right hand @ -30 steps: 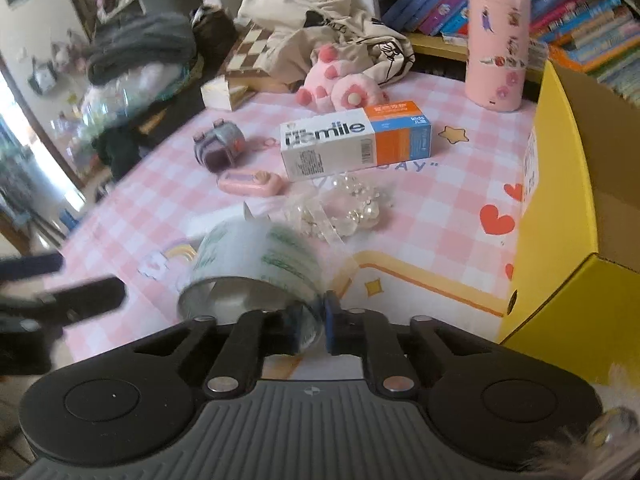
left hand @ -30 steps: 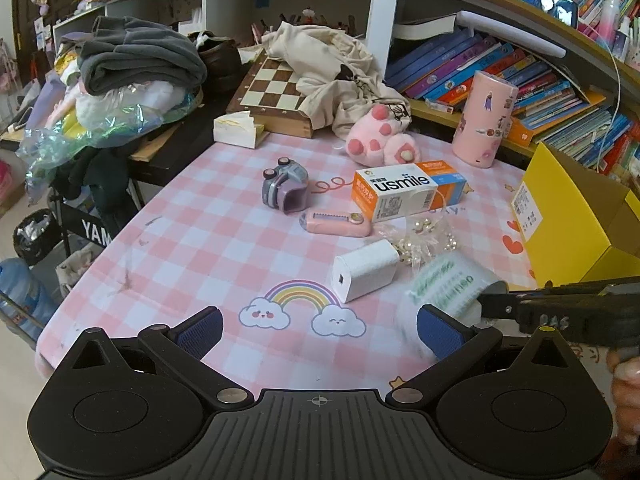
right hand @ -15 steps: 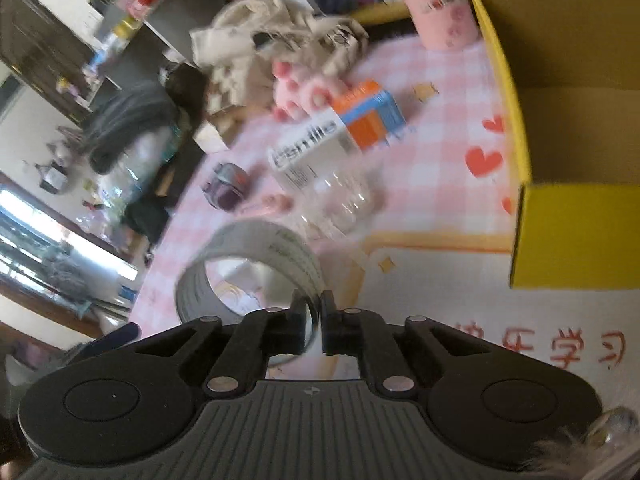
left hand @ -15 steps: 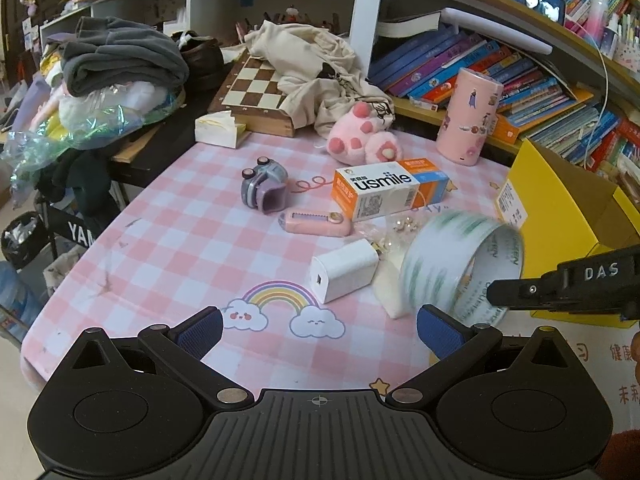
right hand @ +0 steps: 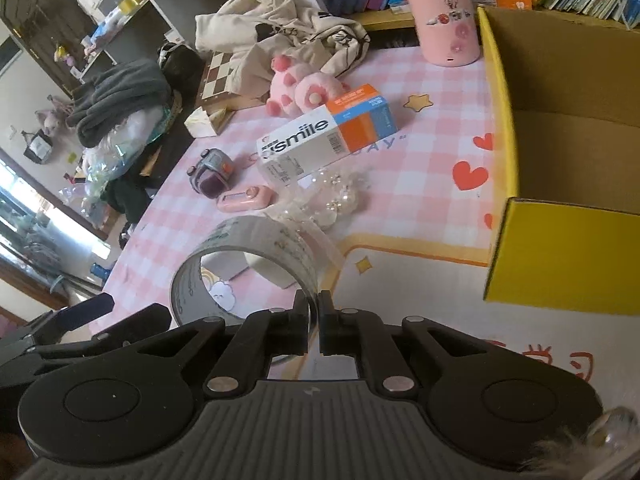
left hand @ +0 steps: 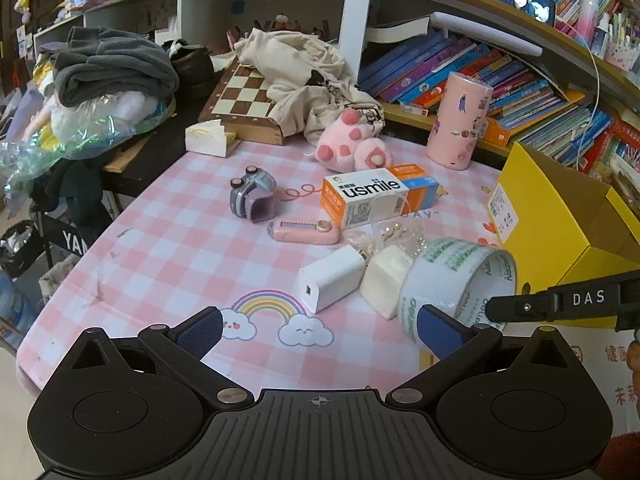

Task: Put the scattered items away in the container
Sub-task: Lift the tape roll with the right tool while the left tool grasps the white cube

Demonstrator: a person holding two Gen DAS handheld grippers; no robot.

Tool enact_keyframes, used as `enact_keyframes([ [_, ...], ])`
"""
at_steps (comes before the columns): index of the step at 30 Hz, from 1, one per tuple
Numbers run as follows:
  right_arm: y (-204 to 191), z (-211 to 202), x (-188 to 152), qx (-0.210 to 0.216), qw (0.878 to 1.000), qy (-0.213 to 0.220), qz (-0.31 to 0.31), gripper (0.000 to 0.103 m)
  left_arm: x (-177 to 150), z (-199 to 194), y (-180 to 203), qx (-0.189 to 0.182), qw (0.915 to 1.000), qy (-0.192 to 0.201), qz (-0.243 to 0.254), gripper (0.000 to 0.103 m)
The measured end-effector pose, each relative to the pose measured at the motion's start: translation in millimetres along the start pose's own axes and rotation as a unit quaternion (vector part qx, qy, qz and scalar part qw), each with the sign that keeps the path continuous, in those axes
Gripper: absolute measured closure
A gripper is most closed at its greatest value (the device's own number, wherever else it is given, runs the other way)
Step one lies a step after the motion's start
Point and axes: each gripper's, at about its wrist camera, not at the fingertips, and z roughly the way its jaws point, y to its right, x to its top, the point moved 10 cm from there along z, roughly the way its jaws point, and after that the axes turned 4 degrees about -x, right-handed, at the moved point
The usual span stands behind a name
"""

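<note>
Right gripper (right hand: 314, 304) clamped tight on wall of tape roll (right hand: 256, 240), roll lifted clear of pink checked table (left hand: 168, 248), near yellow box (right hand: 568, 256)

Left gripper (left hand: 318, 330) wide apart, nothing between pads, hanging low over rainbow print

Usmile carton (left hand: 376, 196), white charger (left hand: 332, 278), pink clip (left hand: 304, 232) lying scattered on table, box open alongside

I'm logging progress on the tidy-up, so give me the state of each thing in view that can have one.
Right gripper: shut on the tape's wall.
Clear roll of packing tape: lifted off the table, not yet in the box.
Left gripper: open, empty.
Yellow cardboard box: open-topped; visible part empty.
Orange and white usmile carton: closed, lying flat.
</note>
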Motion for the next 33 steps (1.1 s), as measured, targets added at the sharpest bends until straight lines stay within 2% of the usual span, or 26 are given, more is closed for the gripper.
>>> enact_keyframes([
  [11, 12.7, -23.8, -1.4, -0.026, 0.999, 0.035, -0.006, 0.098, 5.2, 2.5, 25.0, -0.035, 0.9990, 0.013, 0.022, 0.000],
  [23, 49.7, -47.9, -26.9, -0.087, 0.994, 0.044, 0.041, 0.098, -3.3, 12.6, 44.0, -0.070, 0.9972, 0.001, 0.025, 0.000],
  [29, 70.5, -62.3, -37.3, -0.110, 0.990, 0.055, 0.069, 0.098, -2.7, 24.6, 53.2, -0.066, 0.9968, -0.004, 0.045, 0.001],
  [31, 76.5, -67.0, -39.9, -0.115, 0.989, 0.059, 0.077, 0.098, -1.0, 28.5, 56.2, -0.064, 0.9964, -0.001, 0.055, 0.005],
  [33, 81.3, -71.3, -42.4, -0.119, 0.987, 0.063, 0.084, 0.098, 1.8, 34.4, 59.2, -0.057, 0.9957, 0.004, 0.073, 0.014],
])
